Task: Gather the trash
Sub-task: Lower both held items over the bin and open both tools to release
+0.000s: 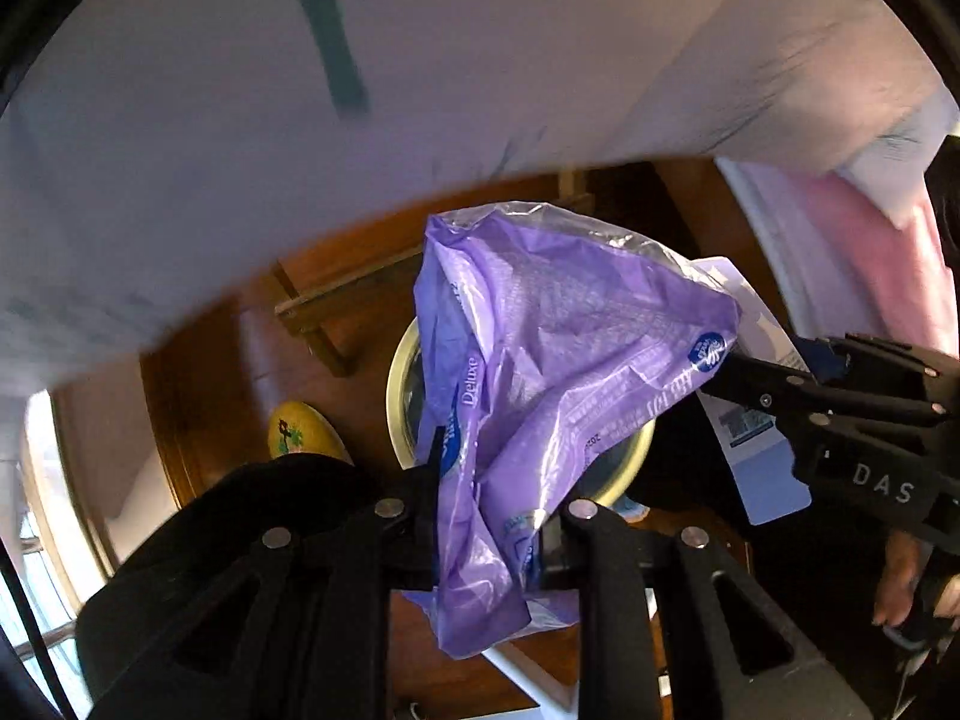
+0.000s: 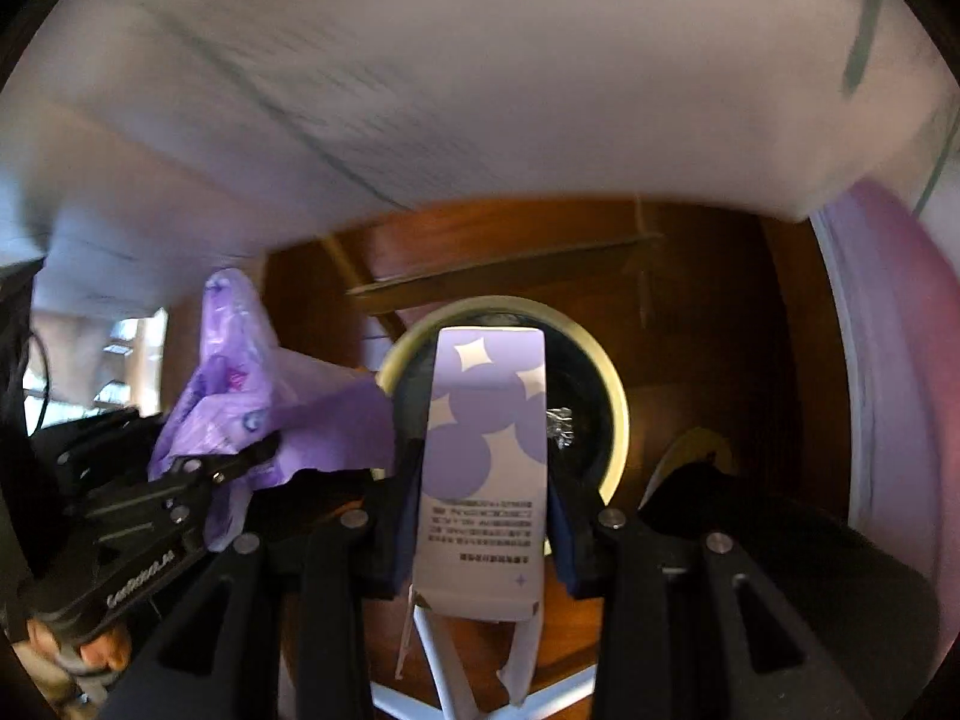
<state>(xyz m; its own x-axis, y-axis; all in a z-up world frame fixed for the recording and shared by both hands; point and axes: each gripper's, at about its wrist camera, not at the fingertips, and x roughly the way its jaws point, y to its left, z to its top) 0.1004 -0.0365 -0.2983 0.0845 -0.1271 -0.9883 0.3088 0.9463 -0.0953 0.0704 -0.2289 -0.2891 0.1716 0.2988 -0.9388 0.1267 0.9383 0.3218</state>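
My left gripper (image 1: 489,516) is shut on a crumpled purple plastic wrapper (image 1: 540,372) and holds it over a round bin (image 1: 401,396) with a pale yellow-green rim on the wooden floor. My right gripper (image 2: 483,480) is shut on a flattened white carton with purple circles (image 2: 483,468), held above the same bin (image 2: 612,396). The bin has a dark liner with something shiny inside. The right gripper (image 1: 780,387) with its carton shows at the right of the left wrist view. The left gripper (image 2: 240,462) and wrapper (image 2: 240,384) show at the left of the right wrist view.
A white sheet-covered bed edge (image 1: 300,150) hangs over the upper half of both views. A pink and white cover (image 1: 870,252) is at the right. A wooden frame (image 1: 336,306) stands behind the bin. A yellow slipper (image 1: 300,432) is on the floor at the left.
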